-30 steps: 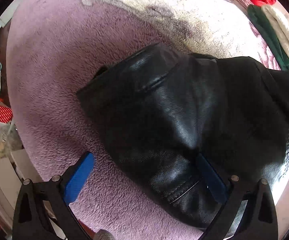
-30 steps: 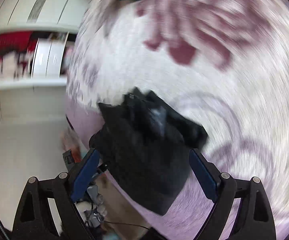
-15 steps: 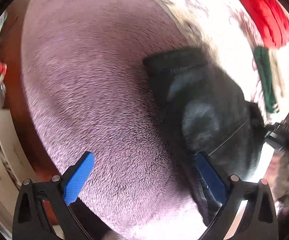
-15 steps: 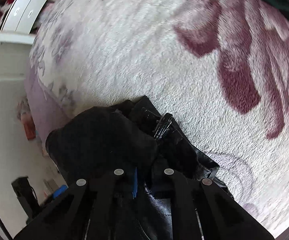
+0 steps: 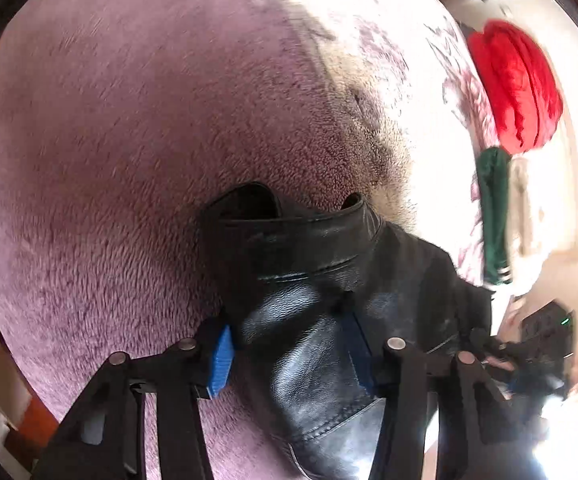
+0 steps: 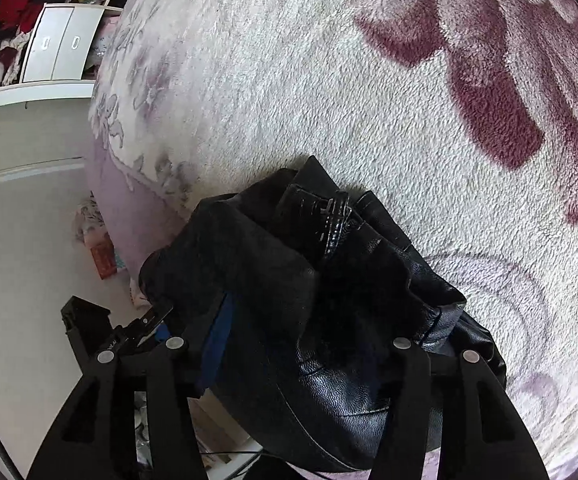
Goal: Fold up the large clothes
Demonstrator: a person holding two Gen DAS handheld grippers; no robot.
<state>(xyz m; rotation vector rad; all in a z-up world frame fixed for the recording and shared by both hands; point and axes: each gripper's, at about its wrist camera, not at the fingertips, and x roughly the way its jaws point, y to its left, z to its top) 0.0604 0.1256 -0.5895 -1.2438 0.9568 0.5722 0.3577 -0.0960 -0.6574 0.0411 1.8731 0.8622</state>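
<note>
Jacket (image 5: 313,320), black leather with no readable label, lies bunched on the blanket (image 5: 129,160), between the closing left gripper (image 5: 289,350) and the opening right gripper (image 6: 309,344).

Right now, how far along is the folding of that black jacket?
Roughly midway, I'd guess. Done: the black leather jacket is already bunched into a compact bundle on the fleece blanket. In hand: it sits between both grippers' jaws, the left gripper closing on it, the right gripper opening. Left: flattening it, perhaps stacking it by the red and green clothes.
</note>
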